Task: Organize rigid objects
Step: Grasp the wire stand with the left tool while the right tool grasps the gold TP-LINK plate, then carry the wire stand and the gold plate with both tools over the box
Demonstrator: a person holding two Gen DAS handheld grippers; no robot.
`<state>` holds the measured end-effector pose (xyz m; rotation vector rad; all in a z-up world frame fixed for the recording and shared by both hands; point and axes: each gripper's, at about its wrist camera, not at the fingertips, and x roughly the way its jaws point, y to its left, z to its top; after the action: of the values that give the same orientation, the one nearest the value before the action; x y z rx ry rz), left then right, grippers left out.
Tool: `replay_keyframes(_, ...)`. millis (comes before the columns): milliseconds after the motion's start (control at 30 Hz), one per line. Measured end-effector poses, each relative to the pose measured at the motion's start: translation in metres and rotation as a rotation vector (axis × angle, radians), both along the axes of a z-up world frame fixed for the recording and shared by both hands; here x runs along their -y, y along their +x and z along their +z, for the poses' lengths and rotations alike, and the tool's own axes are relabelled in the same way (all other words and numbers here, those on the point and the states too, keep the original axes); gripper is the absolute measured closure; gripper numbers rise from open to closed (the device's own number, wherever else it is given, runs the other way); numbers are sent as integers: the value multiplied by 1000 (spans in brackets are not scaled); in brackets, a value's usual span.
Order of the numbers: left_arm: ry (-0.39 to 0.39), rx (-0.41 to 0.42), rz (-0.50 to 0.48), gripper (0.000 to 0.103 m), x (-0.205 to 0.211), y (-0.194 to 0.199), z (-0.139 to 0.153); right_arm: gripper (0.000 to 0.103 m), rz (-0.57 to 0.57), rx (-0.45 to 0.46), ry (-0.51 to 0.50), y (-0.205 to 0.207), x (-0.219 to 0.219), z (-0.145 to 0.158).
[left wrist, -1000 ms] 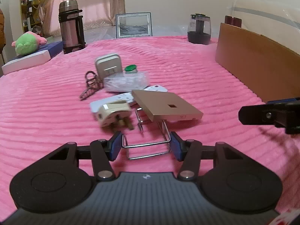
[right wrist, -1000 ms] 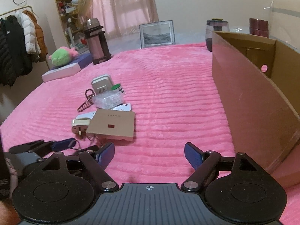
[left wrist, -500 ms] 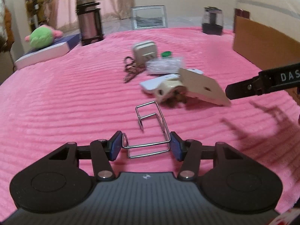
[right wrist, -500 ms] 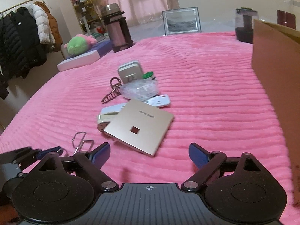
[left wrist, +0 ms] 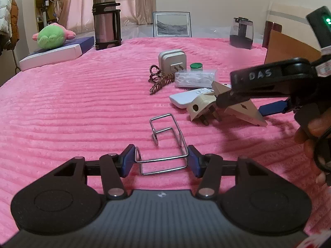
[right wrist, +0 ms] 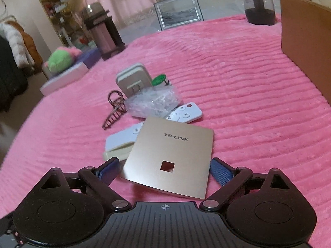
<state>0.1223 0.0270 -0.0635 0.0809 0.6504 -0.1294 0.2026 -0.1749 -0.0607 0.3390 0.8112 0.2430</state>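
Tongs (left wrist: 161, 161) on wire rack (left wrist: 165, 142)

Right gripper (right wrist: 164, 170): moved from beside the cardboard box (right wrist: 306, 39) to the gold panel (right wrist: 171, 157), jaws widened, now straddling its near edge. Wire rack (left wrist: 165, 144): drawn clear from under the panel, away from the pile.

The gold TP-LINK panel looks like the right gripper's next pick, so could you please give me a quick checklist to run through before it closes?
1. Gold panel between the right gripper jaws: ok.
2. Jaws wide enough to clear both panel edges: ok.
3. Panel lying flat: not ok, it rests tilted on the cream plug.
4. Left gripper grip on wire rack: ok, shut on it.
5. Cardboard box empty: cannot tell.
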Motion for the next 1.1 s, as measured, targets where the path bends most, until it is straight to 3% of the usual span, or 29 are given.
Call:
replay_keyframes(233, -10, -9, 9, 53, 0, -1, -4, 15, 29, 16, -69, -8, 0, 0)
replay_keyframes(433, -10, 10, 28, 50, 3, -6, -2, 16, 65, 56, -182, -39, 17, 8)
replay_keyframes(600, -19, 22, 58, 50, 6, -5, -1, 15, 50, 41, -253, -59, 35, -4)
replay_keyframes(733, -27, 23, 86, 50, 7, -1, -1, 15, 25, 37, -232, -67, 44, -14)
replay_keyframes(967, -130, 5, 144, 54, -3, 7, -2, 12, 5, 56, -225, -62, 39, -12)
replay_keyframes(1100, -147, 9, 171, 54, -2, 8, -2, 11, 6, 66, -236, -59, 37, -12)
